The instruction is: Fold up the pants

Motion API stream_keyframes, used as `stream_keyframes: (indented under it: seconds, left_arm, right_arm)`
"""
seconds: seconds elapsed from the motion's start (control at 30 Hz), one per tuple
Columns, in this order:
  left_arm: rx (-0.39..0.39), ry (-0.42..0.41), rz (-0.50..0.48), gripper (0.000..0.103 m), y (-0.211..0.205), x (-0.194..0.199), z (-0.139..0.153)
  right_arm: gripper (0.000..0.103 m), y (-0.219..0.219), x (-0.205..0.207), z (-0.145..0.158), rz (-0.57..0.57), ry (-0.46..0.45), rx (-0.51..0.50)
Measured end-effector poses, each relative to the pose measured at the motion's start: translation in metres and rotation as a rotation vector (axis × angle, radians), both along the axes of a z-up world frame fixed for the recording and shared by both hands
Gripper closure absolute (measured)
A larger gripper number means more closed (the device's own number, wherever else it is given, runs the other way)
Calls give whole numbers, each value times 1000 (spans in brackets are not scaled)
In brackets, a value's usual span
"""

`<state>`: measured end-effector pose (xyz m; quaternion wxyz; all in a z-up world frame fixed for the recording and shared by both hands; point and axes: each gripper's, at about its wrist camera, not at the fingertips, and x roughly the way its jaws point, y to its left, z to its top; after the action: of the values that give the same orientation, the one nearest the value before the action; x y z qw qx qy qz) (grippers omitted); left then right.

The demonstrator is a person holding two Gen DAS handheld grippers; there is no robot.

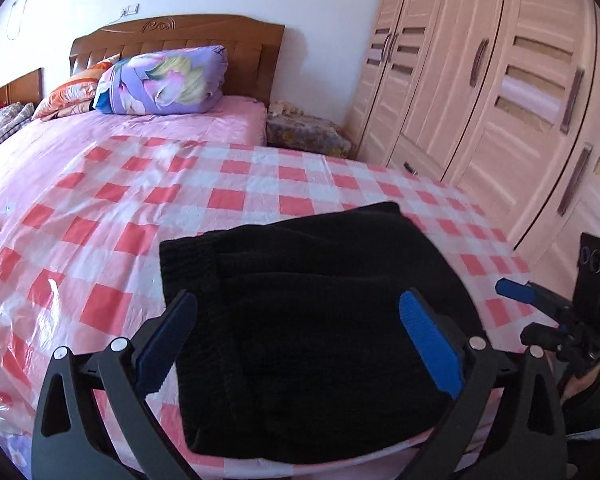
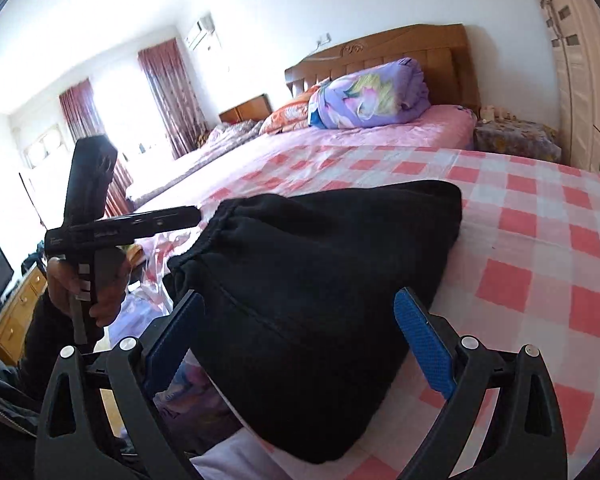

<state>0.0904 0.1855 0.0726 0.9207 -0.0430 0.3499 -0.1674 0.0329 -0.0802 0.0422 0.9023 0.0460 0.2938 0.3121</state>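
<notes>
Left wrist view shows the big bed [image 1: 100,184] reaching far ahead with lots of bare checked cover. Folded black pants [image 1: 316,320] lie near its edge, under both grippers. Left gripper [image 1: 296,340] and right gripper [image 2: 300,340] gape wide, holding nothing.

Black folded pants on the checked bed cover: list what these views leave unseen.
- Black folded pants: near edge, left wrist view, hidden behind the gripper frame.
- Their underside and inner folds, both views: covered by the top layer.
- Pink checked bed cover: near corner, right wrist view, cut off.
</notes>
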Motion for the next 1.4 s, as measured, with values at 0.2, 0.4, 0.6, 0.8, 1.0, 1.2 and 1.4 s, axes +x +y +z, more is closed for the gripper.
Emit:
stream_keyframes:
  seconds: [0.2, 0.4, 0.6, 0.8, 1.0, 1.2, 1.4]
  left_arm:
    - [24, 114, 17, 2, 5, 16, -73]
    - [63, 45, 12, 2, 5, 7, -80]
    - [72, 27, 23, 2, 5, 5, -81]
    - [82, 17, 19, 2, 4, 2, -80]
    - [78, 21, -6, 2, 7, 0, -80]
    - [80, 7, 0, 2, 6, -2, -81]
    - [91, 13, -2, 2, 5, -3, -79]
  right_arm:
    - [10, 26, 19, -53, 35, 101, -168]
    - [10, 21, 19, -41, 65, 107, -144]
    - [9, -15, 65, 3, 7, 151, 18]
    - [9, 7, 176, -8, 30, 309, 41]
    - [8, -10, 230, -28, -119, 385, 35]
    - [8, 2, 188, 15, -39, 323, 107]
    - [8, 25, 229, -49, -86, 446, -58]
